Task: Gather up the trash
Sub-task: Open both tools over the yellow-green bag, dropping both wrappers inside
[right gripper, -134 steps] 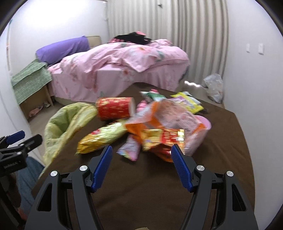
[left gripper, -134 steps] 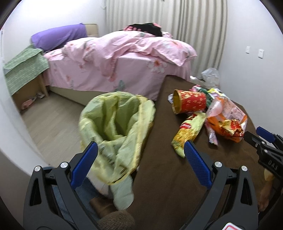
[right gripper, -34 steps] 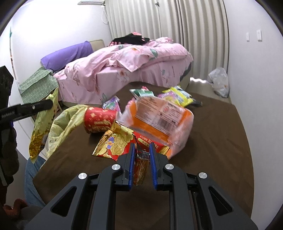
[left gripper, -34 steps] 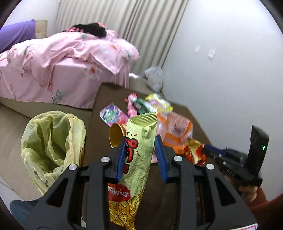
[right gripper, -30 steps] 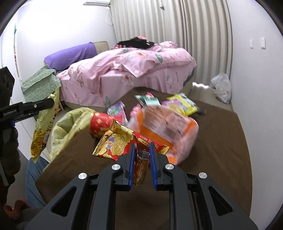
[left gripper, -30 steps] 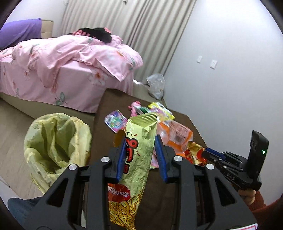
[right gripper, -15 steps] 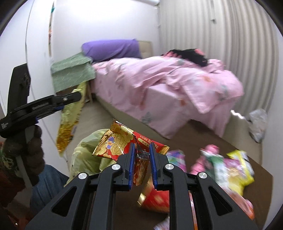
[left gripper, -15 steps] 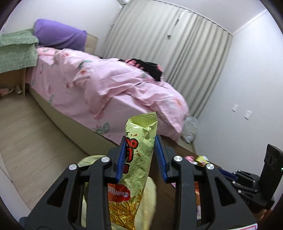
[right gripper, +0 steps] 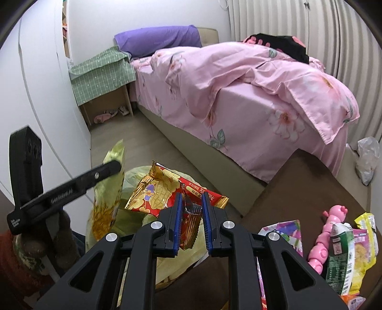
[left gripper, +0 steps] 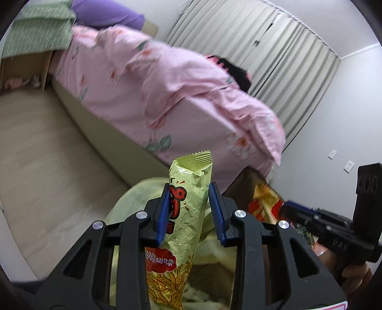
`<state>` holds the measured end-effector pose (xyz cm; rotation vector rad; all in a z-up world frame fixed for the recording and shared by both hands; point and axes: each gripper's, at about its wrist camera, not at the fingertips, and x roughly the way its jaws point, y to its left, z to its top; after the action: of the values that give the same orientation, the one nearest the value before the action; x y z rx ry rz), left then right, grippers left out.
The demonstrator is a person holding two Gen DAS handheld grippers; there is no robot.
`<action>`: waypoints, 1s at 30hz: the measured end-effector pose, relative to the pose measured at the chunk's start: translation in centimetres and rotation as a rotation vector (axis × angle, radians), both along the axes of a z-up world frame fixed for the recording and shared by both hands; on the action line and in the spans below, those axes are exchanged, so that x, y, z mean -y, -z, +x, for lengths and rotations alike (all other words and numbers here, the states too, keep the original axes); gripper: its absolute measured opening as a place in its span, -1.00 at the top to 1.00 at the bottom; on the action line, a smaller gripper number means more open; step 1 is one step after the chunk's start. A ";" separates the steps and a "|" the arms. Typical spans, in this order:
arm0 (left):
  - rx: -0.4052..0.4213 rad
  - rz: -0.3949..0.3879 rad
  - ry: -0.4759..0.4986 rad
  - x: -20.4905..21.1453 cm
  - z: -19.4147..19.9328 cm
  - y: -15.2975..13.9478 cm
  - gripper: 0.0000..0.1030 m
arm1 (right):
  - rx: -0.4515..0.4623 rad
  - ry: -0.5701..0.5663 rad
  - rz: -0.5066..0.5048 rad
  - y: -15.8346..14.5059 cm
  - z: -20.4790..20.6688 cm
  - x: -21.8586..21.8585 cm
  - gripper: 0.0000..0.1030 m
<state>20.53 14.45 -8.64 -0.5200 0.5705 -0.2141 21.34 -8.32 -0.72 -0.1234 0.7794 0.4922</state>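
- Left gripper jaws clamped on yellow snack bag; right gripper on red peanut wrapper.
- Both held above green trash bag; nothing dropped yet.
- More wrappers left on brown table, right of bag.

Home bedroom. Bed with pink floral duvet and purple pillow at far left. Pleated curtains along far wall. Small bedside cabinet under green checked cloth, slippers inside. Pale wood floor; light switches on right wall.
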 end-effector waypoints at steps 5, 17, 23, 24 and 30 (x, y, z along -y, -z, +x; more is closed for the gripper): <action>-0.081 0.042 0.013 -0.5 -1.1 1.8 0.42 | -0.022 -0.015 -0.007 0.8 0.3 -0.5 0.68; -0.132 0.078 0.028 -1.8 -3.7 0.7 0.22 | -0.047 -0.078 0.019 1.9 0.6 -2.8 0.56; -0.055 0.148 -0.045 -2.1 -4.9 -2.8 0.00 | -0.052 -0.086 0.035 1.8 -0.1 -3.0 0.27; -0.041 0.164 -0.054 -2.1 -5.1 -3.3 -0.04 | -0.054 -0.083 0.042 1.6 -0.2 -2.7 0.25; -0.020 0.234 -0.034 -0.1 -5.5 -4.7 -0.08 | -0.010 -0.002 0.051 -0.8 -2.0 1.3 0.22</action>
<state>15.05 14.54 -3.98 -0.3049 0.5969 -0.1084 19.33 -9.65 0.03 -0.0744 0.7757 0.5144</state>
